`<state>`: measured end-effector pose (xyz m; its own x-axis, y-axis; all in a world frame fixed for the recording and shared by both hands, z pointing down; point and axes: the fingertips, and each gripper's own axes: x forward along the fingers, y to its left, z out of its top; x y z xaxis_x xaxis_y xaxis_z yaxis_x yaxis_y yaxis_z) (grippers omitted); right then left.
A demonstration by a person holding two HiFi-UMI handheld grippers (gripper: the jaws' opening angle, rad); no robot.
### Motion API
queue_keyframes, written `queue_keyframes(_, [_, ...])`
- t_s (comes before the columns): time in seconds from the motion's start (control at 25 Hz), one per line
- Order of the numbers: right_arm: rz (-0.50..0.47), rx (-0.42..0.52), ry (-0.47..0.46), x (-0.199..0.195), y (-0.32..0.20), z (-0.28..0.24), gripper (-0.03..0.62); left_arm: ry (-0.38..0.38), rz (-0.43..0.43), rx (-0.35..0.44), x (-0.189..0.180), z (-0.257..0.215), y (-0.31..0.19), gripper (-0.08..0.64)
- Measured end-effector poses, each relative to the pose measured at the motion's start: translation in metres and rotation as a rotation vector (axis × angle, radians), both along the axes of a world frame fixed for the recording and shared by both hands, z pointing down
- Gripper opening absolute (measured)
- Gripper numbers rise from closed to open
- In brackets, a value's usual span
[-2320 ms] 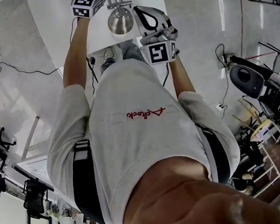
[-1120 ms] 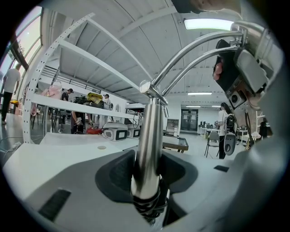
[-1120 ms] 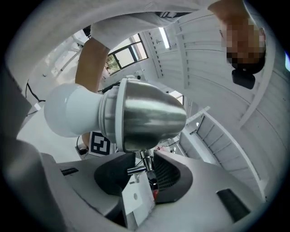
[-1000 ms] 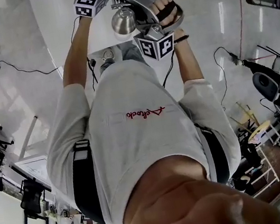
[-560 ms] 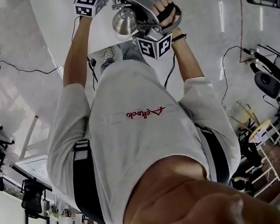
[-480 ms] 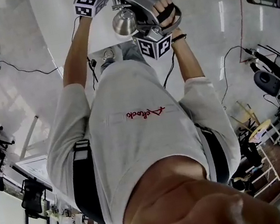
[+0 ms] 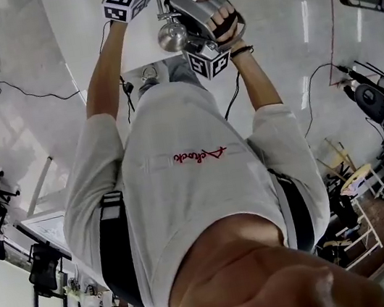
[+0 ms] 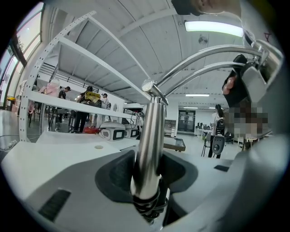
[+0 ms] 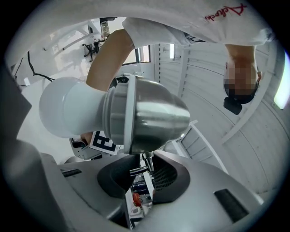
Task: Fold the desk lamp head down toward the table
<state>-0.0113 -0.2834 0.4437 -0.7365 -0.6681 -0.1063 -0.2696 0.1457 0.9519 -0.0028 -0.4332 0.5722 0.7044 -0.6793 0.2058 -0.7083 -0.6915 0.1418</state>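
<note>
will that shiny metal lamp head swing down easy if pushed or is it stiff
The polished metal lamp head likely pivots at its small knuckle, rigid otherwise. Its smooth rounded shell looks slippery. The chrome pole, clamped in the left gripper, probably won't tip.

head view: high above, steeply down over the person's shirt [image 7: 183, 187] to the lamp head [image 7: 173, 36]
left gripper view: close, along the lamp stem [image 8: 147, 149]
right gripper view: very close under the lamp head [image 9: 145, 115]
shared: lamp head

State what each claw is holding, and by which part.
The left claw grips the chrome lamp post; the right claw is shut on the thin neck joint behind the lamp head.
</note>
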Motion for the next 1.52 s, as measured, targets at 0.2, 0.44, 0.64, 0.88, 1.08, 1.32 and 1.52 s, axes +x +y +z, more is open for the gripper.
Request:
queue_keyframes(0.2, [0.012,0.065,-0.025,0.002,0.004,0.009,0.078,0.010,0.003,0.005,0.002,-0.002,0.000,0.183])
queue_keyframes(0.44, [0.019,0.081,-0.043,0.003,0.004,0.013,0.078,0.013,0.008,0.005,0.003,-0.002,-0.001,0.183])
queue_keyframes(0.64, [0.030,0.044,-0.036,0.003,0.004,0.013,0.084,0.013,0.005,0.004,0.004,-0.002,0.000,0.183])
queue_keyframes(0.88, [0.058,-0.065,-0.048,0.009,0.004,0.023,0.127,0.009,0.004,0.024,-0.002,-0.005,0.005,0.213])
queue_keyframes(1.08, [0.108,-0.124,-0.041,0.027,-0.004,0.034,0.143,0.017,-0.031,0.040,-0.015,-0.009,0.013,0.213])
queue_keyframes(1.32, [0.161,-0.198,-0.033,0.041,-0.008,0.056,0.096,0.013,-0.070,0.025,-0.029,-0.004,0.026,0.213])
queue_keyframes(1.52, [0.197,-0.246,-0.042,0.047,-0.015,0.066,0.020,0.001,-0.113,0.016,-0.035,0.003,0.035,0.197])
